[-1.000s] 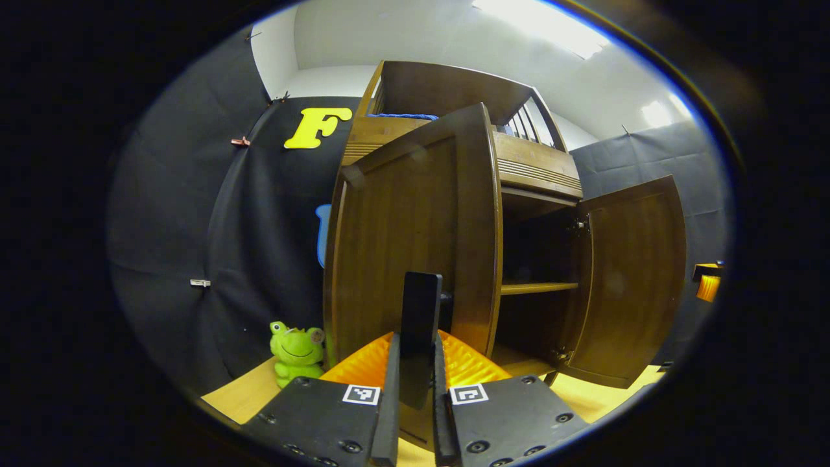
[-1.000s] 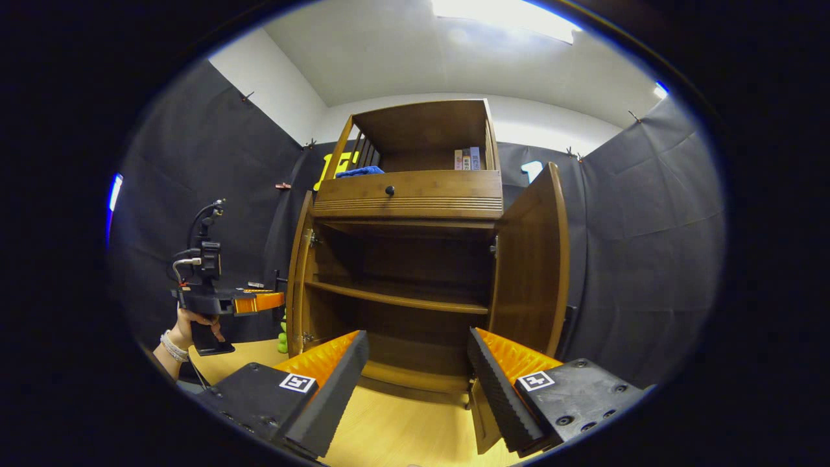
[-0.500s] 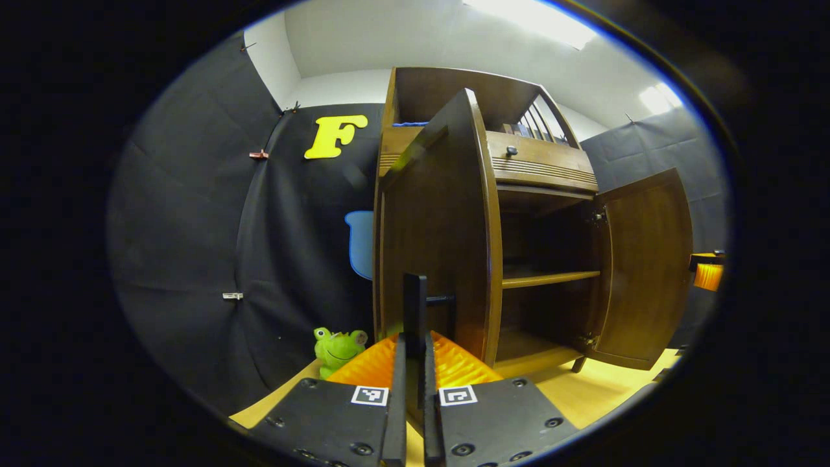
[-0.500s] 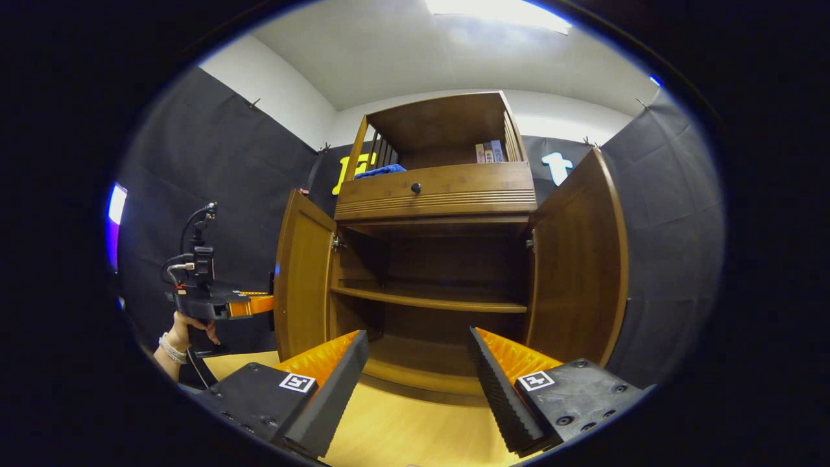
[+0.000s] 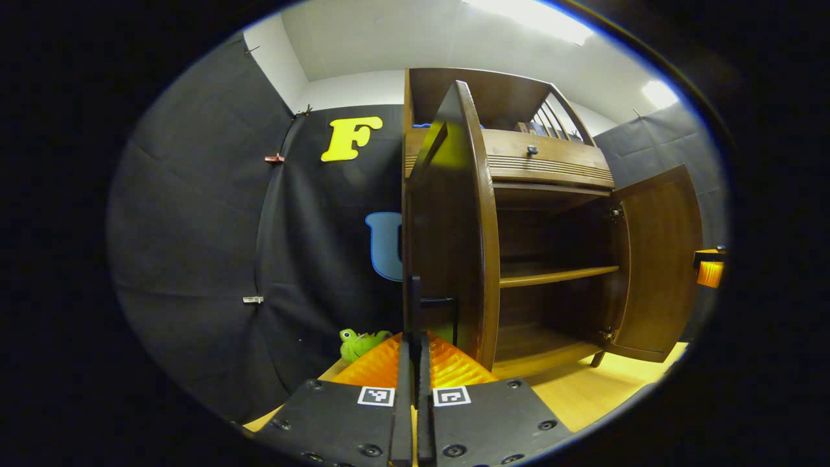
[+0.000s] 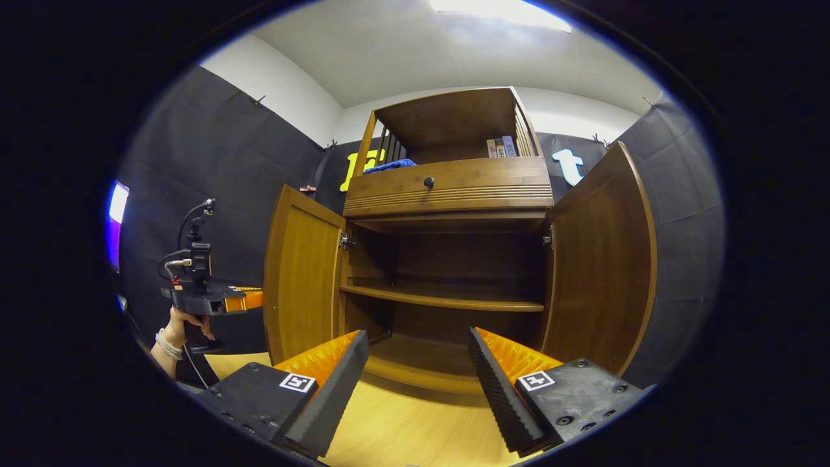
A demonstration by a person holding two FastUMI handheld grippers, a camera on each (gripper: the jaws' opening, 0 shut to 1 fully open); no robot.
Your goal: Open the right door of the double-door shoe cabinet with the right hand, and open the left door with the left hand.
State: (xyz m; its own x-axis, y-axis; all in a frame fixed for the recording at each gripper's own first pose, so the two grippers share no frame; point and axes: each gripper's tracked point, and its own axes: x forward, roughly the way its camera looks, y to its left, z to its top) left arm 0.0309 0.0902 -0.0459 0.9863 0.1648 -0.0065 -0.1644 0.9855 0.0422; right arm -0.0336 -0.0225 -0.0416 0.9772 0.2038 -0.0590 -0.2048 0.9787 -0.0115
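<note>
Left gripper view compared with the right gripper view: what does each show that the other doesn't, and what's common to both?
Left gripper view: a green frog soft toy beside the brown wooden shoe cabinet, and the left tongs shut on the thin black handle of the left door, seen nearly edge-on. Right gripper view: a hand holding the left gripper from the side, and the open, empty right tongs. Both: the cabinet with left and right door open, its bare middle shelf and the drawer's dark knob.
</note>
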